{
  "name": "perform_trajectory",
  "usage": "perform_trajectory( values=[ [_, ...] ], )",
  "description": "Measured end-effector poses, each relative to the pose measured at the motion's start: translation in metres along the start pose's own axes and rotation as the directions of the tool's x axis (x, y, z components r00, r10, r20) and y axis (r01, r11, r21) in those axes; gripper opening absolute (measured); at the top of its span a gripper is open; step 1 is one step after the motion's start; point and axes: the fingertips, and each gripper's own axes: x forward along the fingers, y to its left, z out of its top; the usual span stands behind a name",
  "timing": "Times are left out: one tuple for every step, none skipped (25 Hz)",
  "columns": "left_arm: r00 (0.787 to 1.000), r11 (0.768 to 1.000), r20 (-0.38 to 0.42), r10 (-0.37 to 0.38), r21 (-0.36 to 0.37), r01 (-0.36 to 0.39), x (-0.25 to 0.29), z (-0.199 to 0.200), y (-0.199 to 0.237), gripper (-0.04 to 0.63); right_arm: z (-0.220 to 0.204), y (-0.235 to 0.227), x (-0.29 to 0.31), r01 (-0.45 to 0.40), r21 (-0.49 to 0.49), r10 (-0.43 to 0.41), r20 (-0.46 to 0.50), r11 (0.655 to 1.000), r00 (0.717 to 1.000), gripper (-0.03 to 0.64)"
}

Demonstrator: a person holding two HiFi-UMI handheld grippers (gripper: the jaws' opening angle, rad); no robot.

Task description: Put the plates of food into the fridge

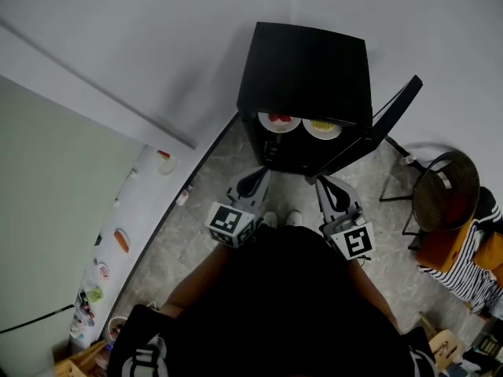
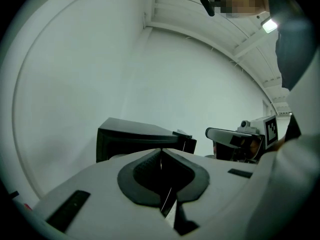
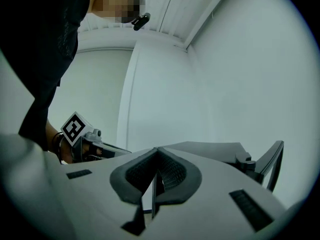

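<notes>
Grey left gripper [image 1: 256,176]: jaws pressed together on nothing; we hold it low before our body, tips toward the left half of the fridge [image 1: 306,61].
Right gripper [image 1: 325,182]: jaws likewise closed and empty; tips near the foot of the open door [image 1: 389,120].
Pair: side by side and apart, both short of the fridge mouth.
Door: swung out on the right side, its panel running away from the fridge toward our right.
Fridge: black and low, straight ahead, mouth facing us.
Plates: the red plate [image 1: 279,121] and the yellow plate [image 1: 322,126] lie side by side on a shelf [image 1: 301,136] just inside the mouth, red at left and yellow at right; we cannot tell whether their rims touch.
Counter [image 1: 137,210]: white, well off to our left; it bears small food items, too small for us to say whether they sit on plates.
Deciding relation: we judge both plates already stowed. If closing comes next, the door lies right of both grippers and the right gripper is the nearer; it would need to get outside the panel and push leftward. If more food is to be fetched, the left gripper is nearer the counter.
</notes>
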Motion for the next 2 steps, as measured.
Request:
perform_trajectory(
  values=[
    [1.000, 1.000, 0.000, -0.002, 0.001, 0.002, 0.0014, -0.0007, -0.0003, 0.023, -0.0022, -0.0026, -0.0011, 0.005, 0.005, -0.005, -0.012, 1.000, 1.000, 0.025],
    [1.000, 1.000, 0.000, -0.003, 0.001, 0.003, 0.0027, -0.0014, -0.0005, 0.023, -0.0045, -0.0052, -0.0022, 0.010, 0.009, -0.009, -0.025, 1.000, 1.000, 0.025]
  ],
)
